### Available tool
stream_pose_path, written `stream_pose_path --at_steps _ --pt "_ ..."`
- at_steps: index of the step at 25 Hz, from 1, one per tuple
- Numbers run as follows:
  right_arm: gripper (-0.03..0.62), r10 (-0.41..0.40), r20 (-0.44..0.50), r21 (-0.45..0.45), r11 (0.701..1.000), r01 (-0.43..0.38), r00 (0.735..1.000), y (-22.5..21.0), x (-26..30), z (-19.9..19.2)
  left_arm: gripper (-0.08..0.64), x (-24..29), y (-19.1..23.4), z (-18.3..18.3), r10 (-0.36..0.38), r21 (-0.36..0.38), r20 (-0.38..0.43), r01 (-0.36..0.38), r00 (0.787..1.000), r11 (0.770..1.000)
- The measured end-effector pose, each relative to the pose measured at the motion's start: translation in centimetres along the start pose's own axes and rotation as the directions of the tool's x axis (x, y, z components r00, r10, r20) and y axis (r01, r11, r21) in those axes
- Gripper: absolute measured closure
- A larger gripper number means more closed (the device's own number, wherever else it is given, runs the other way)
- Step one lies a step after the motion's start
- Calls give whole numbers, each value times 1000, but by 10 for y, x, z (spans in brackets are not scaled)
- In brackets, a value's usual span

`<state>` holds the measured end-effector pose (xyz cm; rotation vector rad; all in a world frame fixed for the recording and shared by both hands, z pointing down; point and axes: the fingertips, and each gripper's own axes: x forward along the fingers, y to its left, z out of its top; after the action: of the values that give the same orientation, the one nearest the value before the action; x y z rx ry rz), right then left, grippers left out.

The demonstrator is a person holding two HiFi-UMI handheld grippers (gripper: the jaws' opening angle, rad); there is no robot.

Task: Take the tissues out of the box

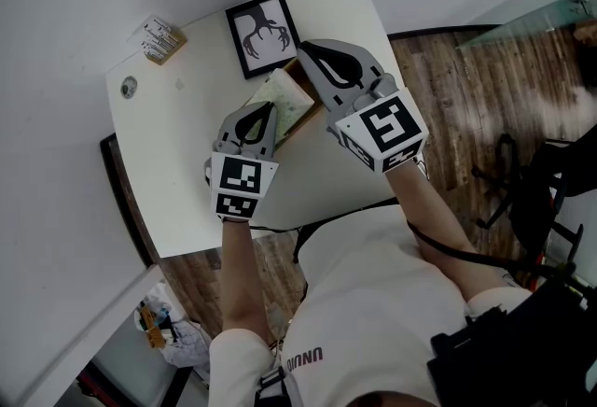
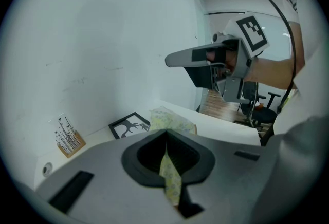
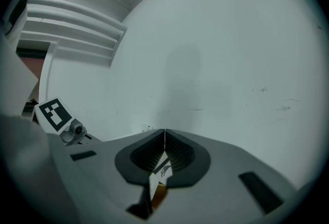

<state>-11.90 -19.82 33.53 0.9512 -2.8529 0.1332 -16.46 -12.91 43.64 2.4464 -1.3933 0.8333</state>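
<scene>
2 sets of tongs, both clenched. The left gripper (image 2: 165, 138) is pinched on a yellow-green patterned tissue (image 2: 169, 176), with a thin strip of it running down between the jaws. I can't tell if its other end is in the box. The right gripper (image 3: 164, 134) is closed on a thin white-and-brown piece (image 3: 158, 179) with a dark mark on it, no idea what it actually is. The tissue box (image 1: 280, 99) sits on the white tabletop (image 1: 177, 181) a bit in from the far edge, just beside the framed antler picture (image 1: 262, 34). The left gripper is right at its near end.

My take on doing this step well: draw the tissue slowly and straight up out of the opening, not sideways. The box looks light and would probably slide or lift with it. Only a narrow bit is pinched, so a jerk could tear it. Nothing is pinning the box down, so go gentle.

View stuff: the head view gives the layout, plus a little wooden card holder (image 1: 162, 39) near the far left corner, but it hides what's in either grip. Only each gripper view shows that. The left gripper view also shows the right gripper lifted well above the tabletop, while the right gripper view sees mostly bare wall.
</scene>
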Motion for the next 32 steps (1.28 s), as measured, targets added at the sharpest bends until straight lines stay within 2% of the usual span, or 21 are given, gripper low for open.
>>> stream_pose_path --at_steps 32 --pt "572 -2 -3 6 1000 2 1000 -1 1 -1 549 -18 12 24 62 -31 116 -59 991 998"
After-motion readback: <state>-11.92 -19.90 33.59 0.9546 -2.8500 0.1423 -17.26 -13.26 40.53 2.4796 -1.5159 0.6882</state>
